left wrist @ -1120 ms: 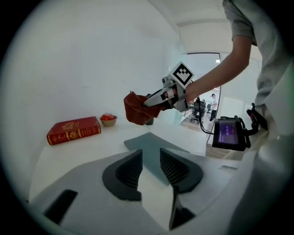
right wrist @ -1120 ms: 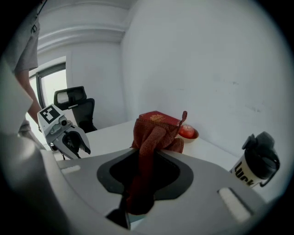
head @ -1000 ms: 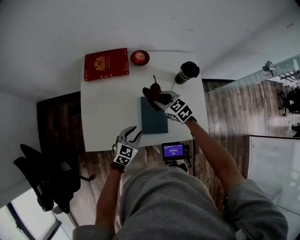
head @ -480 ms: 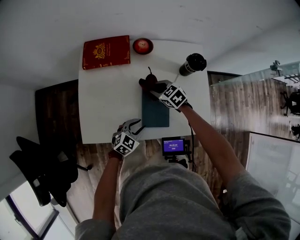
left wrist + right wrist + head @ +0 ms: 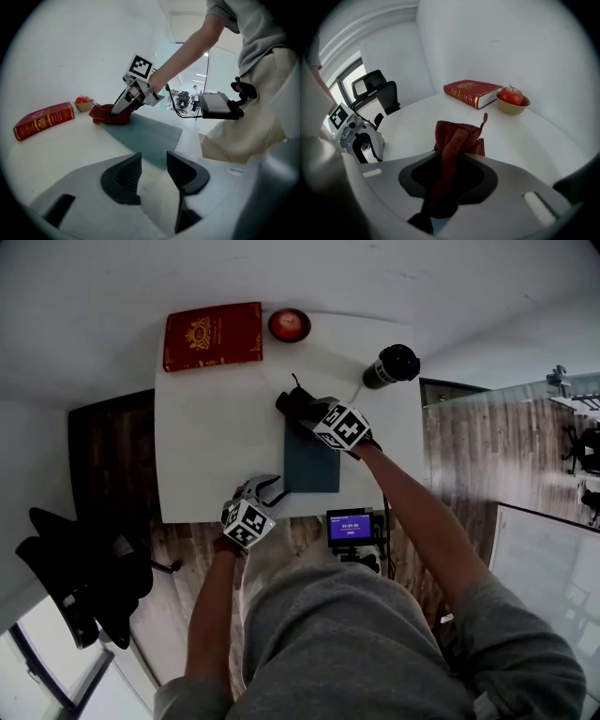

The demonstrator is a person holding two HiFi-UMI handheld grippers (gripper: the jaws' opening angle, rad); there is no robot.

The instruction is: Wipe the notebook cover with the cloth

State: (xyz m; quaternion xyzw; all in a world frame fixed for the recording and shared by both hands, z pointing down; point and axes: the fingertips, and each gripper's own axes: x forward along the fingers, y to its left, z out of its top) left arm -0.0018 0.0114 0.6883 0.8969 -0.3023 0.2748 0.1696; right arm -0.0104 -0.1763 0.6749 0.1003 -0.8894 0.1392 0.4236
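A dark teal notebook (image 5: 311, 460) lies flat on the white table (image 5: 206, 446), near its front edge. My right gripper (image 5: 302, 408) is shut on a dark red cloth (image 5: 291, 402), and the bunched cloth (image 5: 110, 115) rests at the notebook's (image 5: 150, 133) far corner. In the right gripper view the cloth (image 5: 457, 140) hangs out from between the jaws of the right gripper (image 5: 449, 173). My left gripper (image 5: 267, 489) hovers at the table's front edge, left of the notebook's near corner. The left gripper's (image 5: 153, 171) jaws have just been opening and nothing is between them.
A red hardback book (image 5: 213, 336) and an apple in a small bowl (image 5: 289, 324) sit at the table's far side. A black cup (image 5: 392, 365) stands at the far right. A small screen on a stand (image 5: 352, 526) is clamped at the front edge. A black office chair (image 5: 84, 577) stands to the left.
My right gripper has come down with the cloth onto the notebook's far end. The left gripper has sunk towards the table's front edge.
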